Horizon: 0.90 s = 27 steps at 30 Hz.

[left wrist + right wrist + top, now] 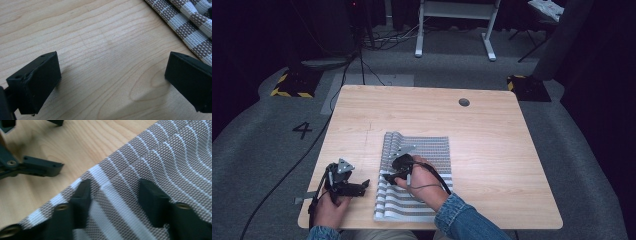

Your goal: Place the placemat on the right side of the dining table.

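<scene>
One pale, wood-grained rectangular worktop (492, 145) is seen from above on a grey carpeted floor (257, 145), with a small round grey grommet hole (464, 102) towards its 1 o'clock corner. Near the 6 o'clock edge of the worktop, slightly towards 7 o'clock of its centre, a brown-and-white striped woven mat (432, 150) is laid flat, its far edge rippled into small waves. Two denim sleeves are seen entering at 6 o'clock.

The right black two-jaw tool (388, 176) is held over the mat's left border, at about 9 o'clock of the mat. In the right gripper view its jaws are set partly apart, their tips resting down on the woven fabric at each side of a white stripe close to the mat's edge (120, 195); no fold of the fabric is seen pinched between them, so the tool is read as released, though whether the tips press into the weave cannot be told.

The left black two-jaw tool (362, 186) is held at 9 o'clock of the mat, just beside its edge. In the left gripper view its jaws are spread wide over bare wood, nothing between them, with the mat's checked corner (190, 27) at 1 o'clock.
</scene>
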Available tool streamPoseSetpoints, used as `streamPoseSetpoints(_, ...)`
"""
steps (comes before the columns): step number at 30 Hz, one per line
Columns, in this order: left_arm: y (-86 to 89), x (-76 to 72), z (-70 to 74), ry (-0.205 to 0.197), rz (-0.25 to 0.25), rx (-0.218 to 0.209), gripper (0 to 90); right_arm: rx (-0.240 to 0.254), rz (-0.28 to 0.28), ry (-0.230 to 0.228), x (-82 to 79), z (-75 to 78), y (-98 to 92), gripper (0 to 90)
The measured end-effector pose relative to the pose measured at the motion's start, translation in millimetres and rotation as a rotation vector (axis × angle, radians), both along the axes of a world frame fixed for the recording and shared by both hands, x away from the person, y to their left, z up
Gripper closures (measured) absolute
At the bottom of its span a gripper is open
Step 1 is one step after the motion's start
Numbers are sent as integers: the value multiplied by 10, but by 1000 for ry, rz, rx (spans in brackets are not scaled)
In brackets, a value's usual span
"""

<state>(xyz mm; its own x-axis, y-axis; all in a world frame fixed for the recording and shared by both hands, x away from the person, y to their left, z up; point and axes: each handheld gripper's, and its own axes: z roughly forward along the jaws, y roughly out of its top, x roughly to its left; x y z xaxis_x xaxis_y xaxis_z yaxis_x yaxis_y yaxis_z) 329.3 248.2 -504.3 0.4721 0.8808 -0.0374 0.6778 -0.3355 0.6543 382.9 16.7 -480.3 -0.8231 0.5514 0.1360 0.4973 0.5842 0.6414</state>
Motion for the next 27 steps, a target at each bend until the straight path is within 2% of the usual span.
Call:
streamPoseSetpoints(1,0,0,0,0,0,0,4,0,0,0,0,0,0,637)
streamPoseSetpoints(2,0,0,0,0,0,0,4,-6,-4,23,-18,27,10,691)
streamPoseSetpoints(3,0,0,0,0,0,0,5,-33,8,20,-24,55,29,774)
streamPoseSetpoints(4,0,0,0,0,0,0,5,-33,8,20,-24,55,29,774)
streamPoseSetpoints(6,0,0,0,-1,0,0,5,-56,30,18,-17,98,38,849)
streamPoseSetpoints(7,0,0,0,-1,0,0,5,-56,30,18,-17,98,38,849)
streamPoseSetpoints(8,0,0,0,0,0,0,4,-62,55,-3,-4,133,19,877)
streamPoseSetpoints(13,1,1,1,-3,1,2,4,-65,65,-3,-20,277,-35,884)
streamPoseSetpoints(14,-1,1,-1,-3,3,-1,5,-52,79,-23,-11,366,-95,885)
streamPoseSetpoints(15,-1,1,-1,-3,3,-1,4,-52,79,-23,-11,366,-95,885)
streamPoseSetpoints(16,2,3,5,4,-1,3,4,-38,80,-34,0,467,-172,885)
streamPoseSetpoints(18,2,4,5,4,-1,4,3,-17,75,-40,9,574,-256,884)
streamPoseSetpoints(19,2,5,5,3,-1,5,3,-17,75,-40,9,574,-256,884)
streamPoseSetpoints(20,1,5,6,3,0,5,2,1,57,-42,1,690,-346,884)
streamPoseSetpoints(22,-4,6,0,-5,6,5,2,6,61,-64,1,800,-455,884)
streamPoseSetpoints(23,-7,6,-2,-6,9,3,2,6,61,-64,1,800,-455,884)
streamPoseSetpoints(24,-9,7,-2,-6,9,3,2,18,65,-88,-1,910,-579,884)
streamPoseSetpoints(27,-12,17,-3,-8,7,1,2,31,43,-115,-18,1074,-776,885)
